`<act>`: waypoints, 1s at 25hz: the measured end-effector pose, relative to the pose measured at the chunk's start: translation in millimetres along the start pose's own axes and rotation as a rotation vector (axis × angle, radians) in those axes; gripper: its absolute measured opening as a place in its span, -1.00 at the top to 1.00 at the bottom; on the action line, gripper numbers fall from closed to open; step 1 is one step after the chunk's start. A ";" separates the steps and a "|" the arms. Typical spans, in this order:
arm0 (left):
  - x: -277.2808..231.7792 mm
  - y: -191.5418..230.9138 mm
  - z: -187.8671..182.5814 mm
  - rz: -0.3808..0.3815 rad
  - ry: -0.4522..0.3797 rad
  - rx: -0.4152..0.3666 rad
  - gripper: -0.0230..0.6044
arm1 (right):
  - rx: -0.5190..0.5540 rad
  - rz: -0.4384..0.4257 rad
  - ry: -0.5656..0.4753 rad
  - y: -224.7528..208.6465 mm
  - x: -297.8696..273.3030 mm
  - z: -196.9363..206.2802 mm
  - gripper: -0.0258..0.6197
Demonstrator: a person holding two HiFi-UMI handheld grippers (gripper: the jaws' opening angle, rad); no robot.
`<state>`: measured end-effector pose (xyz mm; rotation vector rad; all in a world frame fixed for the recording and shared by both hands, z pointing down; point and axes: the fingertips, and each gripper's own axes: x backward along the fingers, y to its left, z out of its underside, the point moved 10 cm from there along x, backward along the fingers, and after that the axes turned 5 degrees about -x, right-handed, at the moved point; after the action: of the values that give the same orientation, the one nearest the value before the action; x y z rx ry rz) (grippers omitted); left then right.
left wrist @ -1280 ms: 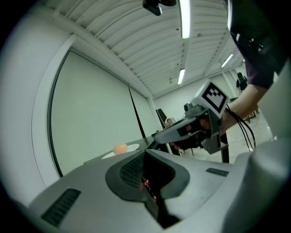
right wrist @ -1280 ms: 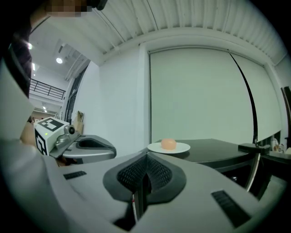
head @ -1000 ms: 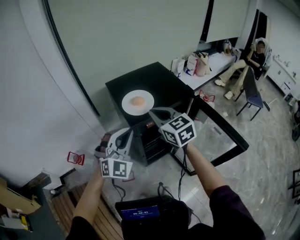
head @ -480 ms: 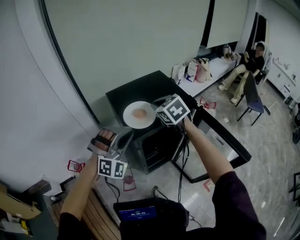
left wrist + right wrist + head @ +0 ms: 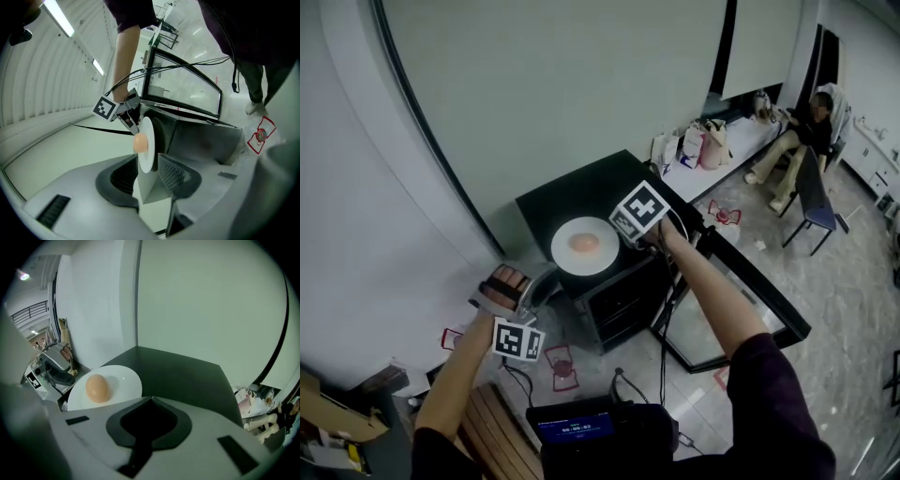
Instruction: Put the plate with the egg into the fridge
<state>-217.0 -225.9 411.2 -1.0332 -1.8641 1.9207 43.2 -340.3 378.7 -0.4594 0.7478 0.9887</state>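
Note:
A white plate (image 5: 567, 255) with a brown egg (image 5: 584, 244) lies on top of the low black fridge (image 5: 600, 187). The fridge's glass door (image 5: 741, 300) hangs open to the right. My right gripper (image 5: 623, 232) sits at the plate's right rim, jaws shut, with the plate (image 5: 119, 383) and egg (image 5: 97, 388) just left of its tips (image 5: 147, 401). My left gripper (image 5: 546, 279) is level with the fridge top at the plate's left rim. Its jaws (image 5: 147, 164) are opening. The plate (image 5: 149, 145), seen edge-on, lines up with their gap, and the pads do not press on it.
A person (image 5: 811, 112) sits on a chair at the back right, beside a blue chair (image 5: 816, 197) and a white bench with bags (image 5: 703, 145). Red wire stands (image 5: 565, 366) rest on the floor by the fridge. A device with a screen (image 5: 577, 427) is below me.
My right gripper has risen from in front of the fridge to the plate's right rim. The left gripper has moved toward the plate's left rim.

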 end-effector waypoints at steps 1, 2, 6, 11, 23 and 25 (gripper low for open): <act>-1.5 -1.8 2.3 0.002 0.002 -0.010 0.62 | -0.004 -0.006 0.008 0.0 -2.7 1.0 0.90; -2.7 -3.5 4.5 0.001 0.002 -0.021 0.62 | -0.006 -0.009 0.010 0.1 -4.3 1.4 0.90; -4.0 -12.4 14.2 0.011 -0.003 -0.049 0.62 | 0.001 -0.016 0.011 2.9 -5.7 1.0 0.90; -4.2 -18.8 22.1 0.012 -0.005 -0.063 0.62 | 0.027 -0.036 0.000 16.7 -9.3 -2.9 0.90; 2.4 -32.0 26.5 -0.040 0.009 -0.125 0.63 | 0.063 -0.097 -0.043 52.4 -13.2 -18.4 0.90; 3.1 -32.4 26.2 -0.052 0.009 -0.132 0.67 | 0.061 -0.107 -0.049 54.8 -14.1 -21.0 0.90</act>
<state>-245.2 -239.4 438.9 -1.0185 -2.0154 1.7820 -16.7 -335.5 374.2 -0.4168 0.7006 0.8723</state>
